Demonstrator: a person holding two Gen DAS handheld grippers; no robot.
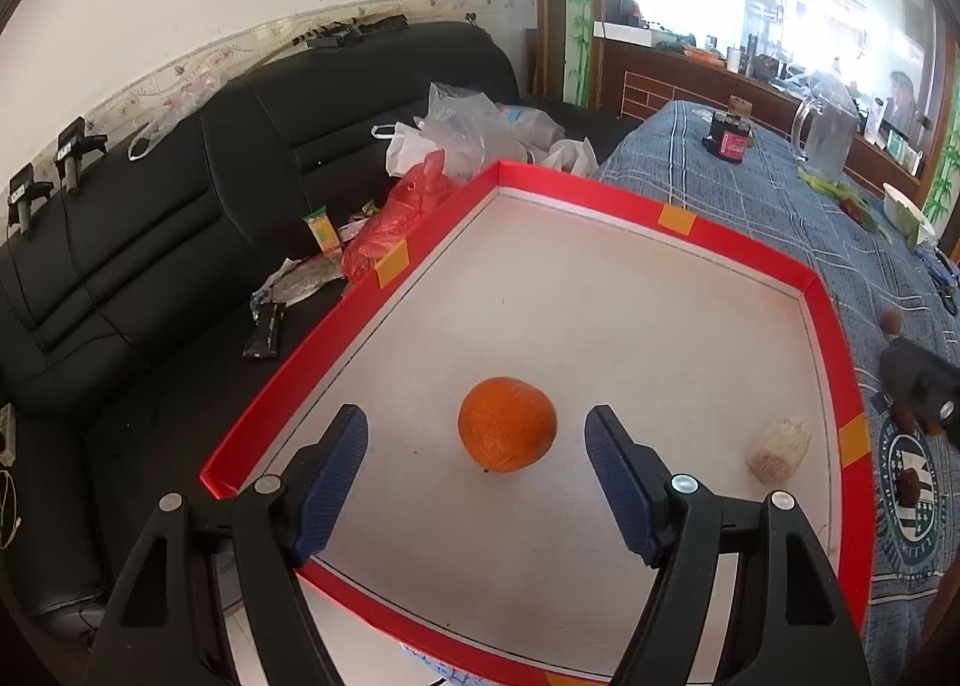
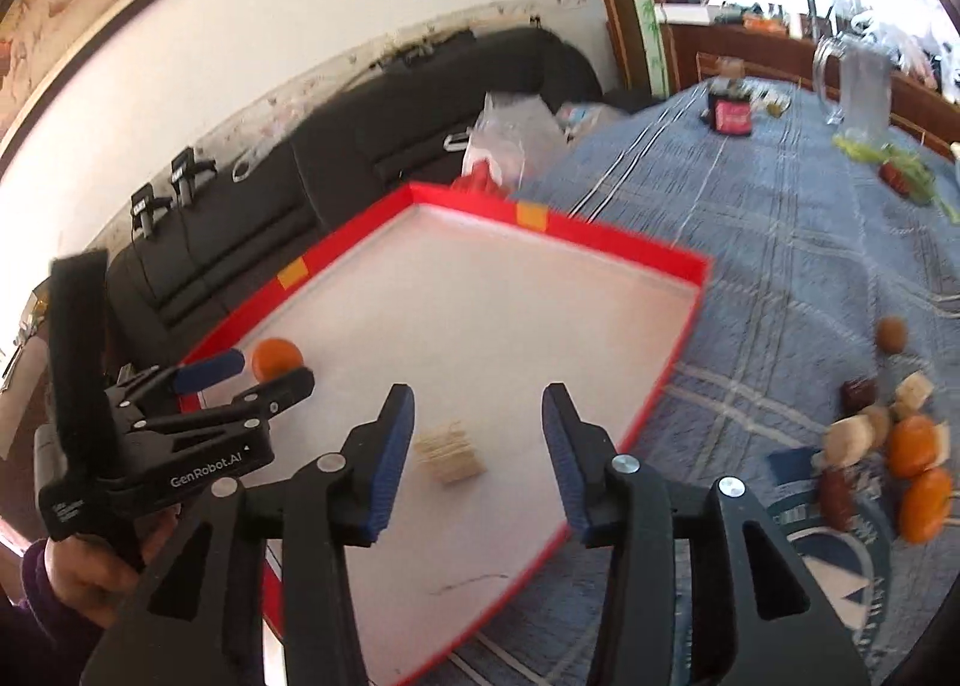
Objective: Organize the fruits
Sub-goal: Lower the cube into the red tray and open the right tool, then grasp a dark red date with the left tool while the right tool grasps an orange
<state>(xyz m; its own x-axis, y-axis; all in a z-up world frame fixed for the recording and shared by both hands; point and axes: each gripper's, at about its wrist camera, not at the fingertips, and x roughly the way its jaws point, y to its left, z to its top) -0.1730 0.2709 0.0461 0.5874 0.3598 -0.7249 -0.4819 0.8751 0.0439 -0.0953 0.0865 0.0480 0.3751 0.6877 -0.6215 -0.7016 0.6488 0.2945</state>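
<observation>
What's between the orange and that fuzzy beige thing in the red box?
Nothing: only bare white floor of the red box separates the orange from the beige thing, seen from the left wrist.

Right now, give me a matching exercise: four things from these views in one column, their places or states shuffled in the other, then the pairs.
Things:
1. orange
2. pale block
3. glass pitcher
4. left tool

Places or states:
A. open, holding nothing
B. on the blue cloth, far end
C. inside the red tray, near its right wall
D. inside the red tray, between two open fingers

Pairs: 1-D, 2-C, 3-B, 4-A
</observation>
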